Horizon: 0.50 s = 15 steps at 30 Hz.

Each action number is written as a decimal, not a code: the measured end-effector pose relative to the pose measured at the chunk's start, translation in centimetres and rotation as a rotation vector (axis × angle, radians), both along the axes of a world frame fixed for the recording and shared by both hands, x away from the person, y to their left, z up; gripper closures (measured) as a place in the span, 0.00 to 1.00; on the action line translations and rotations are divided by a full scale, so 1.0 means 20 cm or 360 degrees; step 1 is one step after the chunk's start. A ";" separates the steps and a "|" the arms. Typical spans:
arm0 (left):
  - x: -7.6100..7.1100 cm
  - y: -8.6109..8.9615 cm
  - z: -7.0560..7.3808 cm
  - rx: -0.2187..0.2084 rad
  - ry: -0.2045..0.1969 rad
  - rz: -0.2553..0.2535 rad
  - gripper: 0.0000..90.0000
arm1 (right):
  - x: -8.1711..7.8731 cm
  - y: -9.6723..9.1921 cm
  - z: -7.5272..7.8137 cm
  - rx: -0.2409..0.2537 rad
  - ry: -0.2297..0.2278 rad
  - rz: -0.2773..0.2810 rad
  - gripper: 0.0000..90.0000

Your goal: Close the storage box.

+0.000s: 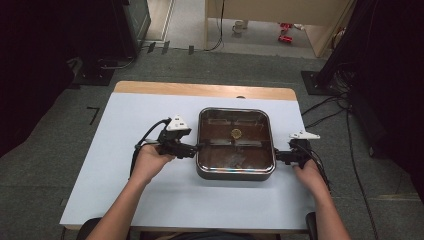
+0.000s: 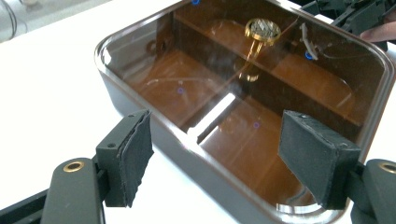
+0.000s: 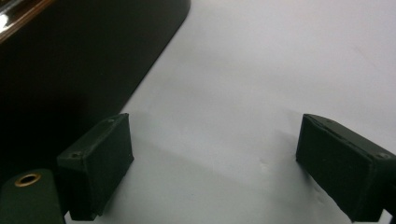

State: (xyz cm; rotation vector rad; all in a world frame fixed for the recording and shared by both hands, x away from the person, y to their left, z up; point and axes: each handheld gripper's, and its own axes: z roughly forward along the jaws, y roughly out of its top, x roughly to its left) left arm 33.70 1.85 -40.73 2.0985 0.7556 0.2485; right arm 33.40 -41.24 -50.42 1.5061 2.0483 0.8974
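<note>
A square dark pan (image 1: 235, 172) with a brown see-through lid (image 2: 177, 79) and a gold knob (image 1: 236, 133) stands mid-table. My left gripper (image 1: 197, 148) is at the pan's left side; in the left gripper view it (image 2: 219, 158) is open, its pads on either side of the near rim without touching it. My right gripper (image 1: 276, 156) is at the pan's right side. In the right gripper view it (image 3: 224, 163) is open over bare table, with the pan's dark wall (image 3: 70, 56) just left of it. The knob (image 2: 262, 29) sits on the lid, and inside the pan there seems to be a divider.
The table top (image 1: 125, 150) is pale, with a wooden strip (image 1: 200, 90) along its far edge. Black stands and cables (image 1: 340, 107) are on the floor to the right. A cup (image 1: 239, 26) and red items (image 1: 285, 32) lie far back.
</note>
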 end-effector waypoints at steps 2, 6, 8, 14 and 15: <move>-0.02 0.04 -0.02 0.0005 0.0010 0.0018 0.29 | 0.00 0.00 0.00 -0.0001 0.0000 0.0000 0.11; -0.05 0.10 -0.06 0.0011 -0.0008 0.0059 0.29 | 0.00 0.00 0.00 -0.0001 -0.0001 -0.0001 0.11; -0.07 0.14 -0.07 0.0002 -0.0023 0.0077 0.28 | 0.00 0.00 0.00 -0.0001 0.0000 -0.0001 0.11; -0.10 0.22 -0.11 -0.0018 -0.0076 0.0138 0.27 | 0.00 0.00 0.00 -0.0002 0.0001 0.0000 0.11; -0.11 0.23 -0.12 -0.0015 -0.0081 0.0148 0.27 | 0.00 0.00 0.00 -0.0002 0.0001 0.0000 0.11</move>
